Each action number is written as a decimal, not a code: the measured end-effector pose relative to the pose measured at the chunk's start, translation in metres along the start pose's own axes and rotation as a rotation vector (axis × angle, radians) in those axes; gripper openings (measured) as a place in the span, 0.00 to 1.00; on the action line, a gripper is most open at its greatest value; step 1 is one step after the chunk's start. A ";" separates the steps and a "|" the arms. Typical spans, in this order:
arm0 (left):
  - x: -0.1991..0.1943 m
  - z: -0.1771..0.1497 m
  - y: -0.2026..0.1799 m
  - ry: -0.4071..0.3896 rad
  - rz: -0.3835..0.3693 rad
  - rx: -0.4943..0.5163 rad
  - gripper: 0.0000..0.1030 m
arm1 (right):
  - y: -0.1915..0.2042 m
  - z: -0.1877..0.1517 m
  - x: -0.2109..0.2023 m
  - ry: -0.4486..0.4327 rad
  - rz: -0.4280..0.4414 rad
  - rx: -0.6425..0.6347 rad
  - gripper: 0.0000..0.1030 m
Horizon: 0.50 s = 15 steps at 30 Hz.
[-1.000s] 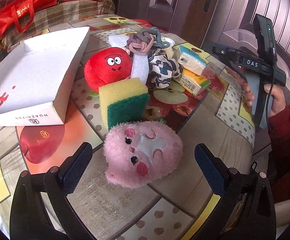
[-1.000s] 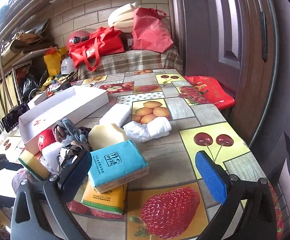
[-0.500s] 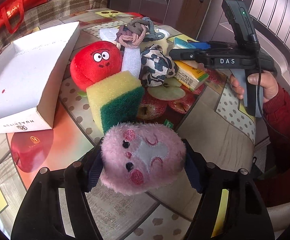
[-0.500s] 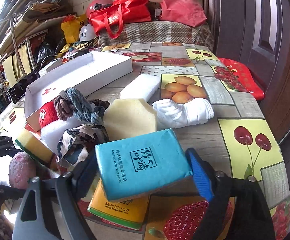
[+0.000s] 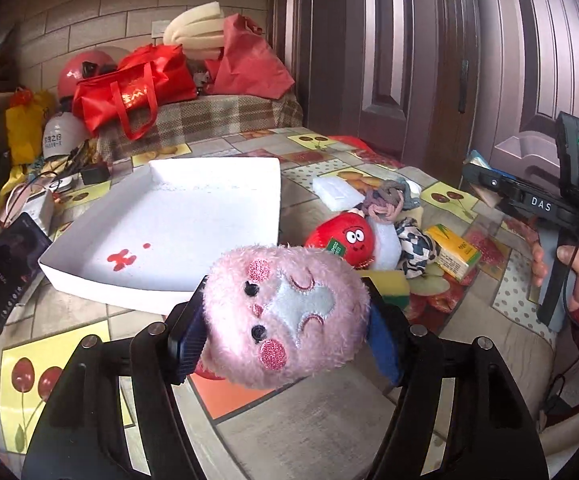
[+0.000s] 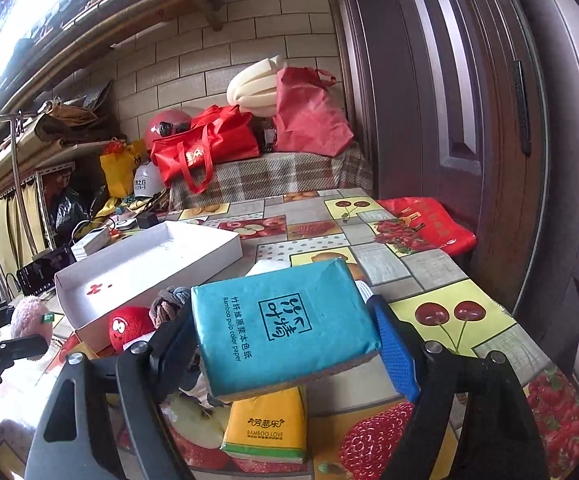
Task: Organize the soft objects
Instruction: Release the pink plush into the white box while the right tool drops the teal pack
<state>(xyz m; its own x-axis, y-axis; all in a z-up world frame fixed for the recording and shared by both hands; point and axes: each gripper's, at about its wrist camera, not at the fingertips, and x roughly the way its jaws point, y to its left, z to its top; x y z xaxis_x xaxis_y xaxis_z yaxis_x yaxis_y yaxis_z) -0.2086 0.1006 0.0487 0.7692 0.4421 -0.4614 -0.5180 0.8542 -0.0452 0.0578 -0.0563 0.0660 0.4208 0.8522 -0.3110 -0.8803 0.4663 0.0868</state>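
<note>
Much of the pile at the middle of the bench (image 5: 321, 420) is only partly visible: in the left wrist view the sponge (image 5: 389, 282) shows as a yellow-and-green sliver behind the pink plush (image 5: 285, 316), the red plush (image 5: 347, 238) is cut off below by it, and the patterned cloth (image 5: 415, 246) and knotted rope (image 5: 387, 202) overlap one another. In the right wrist view the blue tissue pack (image 6: 285, 326) hides most of the white foam and socks behind it, and the yellow tissue pack (image 6: 265, 428) beneath it shows only its front half. The far shelves and bags are too distorted to read. The left gripper (image 5: 285, 340) has its pads pressed into both sides of the pink plush, which is held clear of the bench, just in front of the near edge of the white tray (image 5: 89, 276). The right gripper (image 6: 289, 344) clamps the blue tissue pack by its two long sides, tilted, above the yellow pack. The right hand (image 5: 569, 268), in a red sleeve, grips its handle at the right edge of the left view; the left gripper and pink plush appear small at the far left of the right view.
</note>
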 end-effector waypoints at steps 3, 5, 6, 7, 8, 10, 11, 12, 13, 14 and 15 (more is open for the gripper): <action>-0.007 0.001 0.029 -0.065 0.084 -0.104 0.68 | 0.012 0.002 -0.001 -0.048 -0.019 -0.008 0.79; -0.009 0.001 0.042 -0.085 0.147 -0.148 0.68 | 0.019 0.003 -0.001 -0.060 -0.027 -0.011 0.79; -0.010 0.001 0.048 -0.094 0.175 -0.163 0.68 | 0.022 0.003 0.000 -0.064 -0.030 -0.014 0.79; -0.011 0.000 0.053 -0.103 0.198 -0.175 0.68 | 0.025 0.003 0.000 -0.066 -0.027 -0.016 0.79; -0.012 -0.001 0.057 -0.110 0.213 -0.184 0.68 | 0.028 0.002 0.000 -0.068 -0.024 -0.018 0.79; -0.010 -0.001 0.063 -0.115 0.237 -0.195 0.68 | 0.034 0.001 0.001 -0.070 -0.025 -0.022 0.79; -0.008 0.000 0.066 -0.116 0.248 -0.191 0.68 | 0.037 0.001 0.003 -0.069 -0.022 -0.022 0.79; -0.005 0.001 0.067 -0.116 0.256 -0.182 0.68 | 0.041 -0.001 0.003 -0.066 -0.015 -0.021 0.79; -0.003 0.002 0.069 -0.119 0.262 -0.169 0.68 | 0.045 -0.001 0.006 -0.061 -0.006 -0.021 0.79; 0.000 0.003 0.071 -0.119 0.267 -0.160 0.68 | 0.050 -0.001 0.009 -0.055 0.004 -0.025 0.79; 0.004 0.005 0.073 -0.118 0.269 -0.154 0.68 | 0.056 -0.002 0.011 -0.050 0.011 -0.031 0.79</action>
<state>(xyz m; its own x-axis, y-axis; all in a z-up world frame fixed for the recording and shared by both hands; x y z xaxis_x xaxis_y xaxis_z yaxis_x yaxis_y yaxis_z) -0.2415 0.1656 0.0484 0.6303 0.6829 -0.3693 -0.7522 0.6549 -0.0729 0.0130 -0.0211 0.0656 0.4204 0.8684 -0.2629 -0.8910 0.4498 0.0608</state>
